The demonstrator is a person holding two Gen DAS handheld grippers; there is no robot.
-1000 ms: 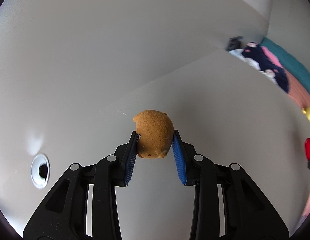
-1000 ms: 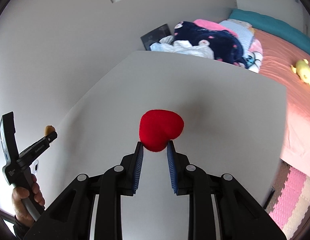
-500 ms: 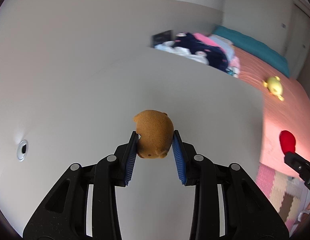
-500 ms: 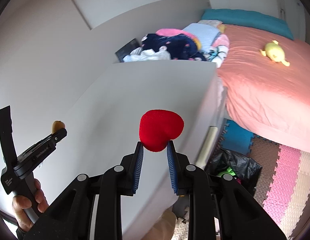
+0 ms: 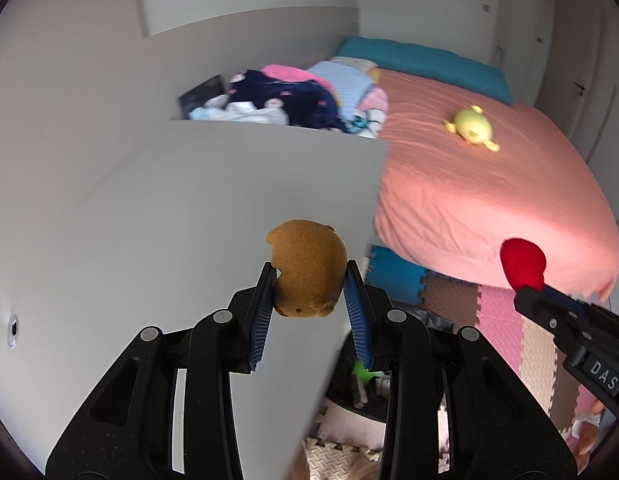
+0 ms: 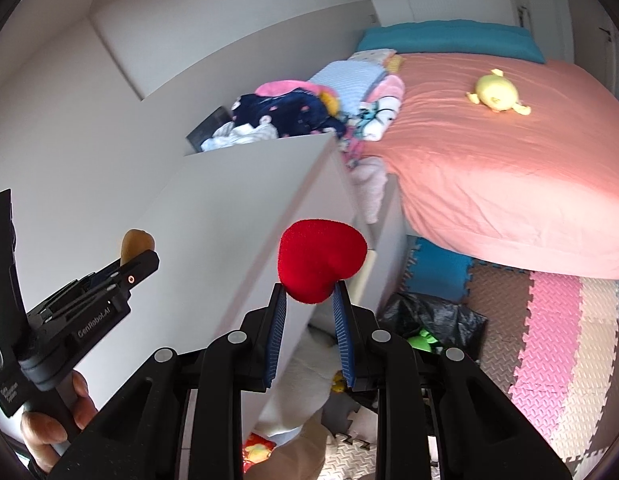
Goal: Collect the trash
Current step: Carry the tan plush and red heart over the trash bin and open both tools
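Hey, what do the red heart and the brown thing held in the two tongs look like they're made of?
Red heart: looks like plush or foam, with a fuzzy matte nap and soft rounded lobes. Brown thing: also looks like soft plush or sponge, with a matte, finely grainy surface and small ear-like bumps. Neither shows any gloss; the filling cannot be told.

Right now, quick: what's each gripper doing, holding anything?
Left gripper: closed on the brown plush toy.
Right gripper: closed on the red plush heart.
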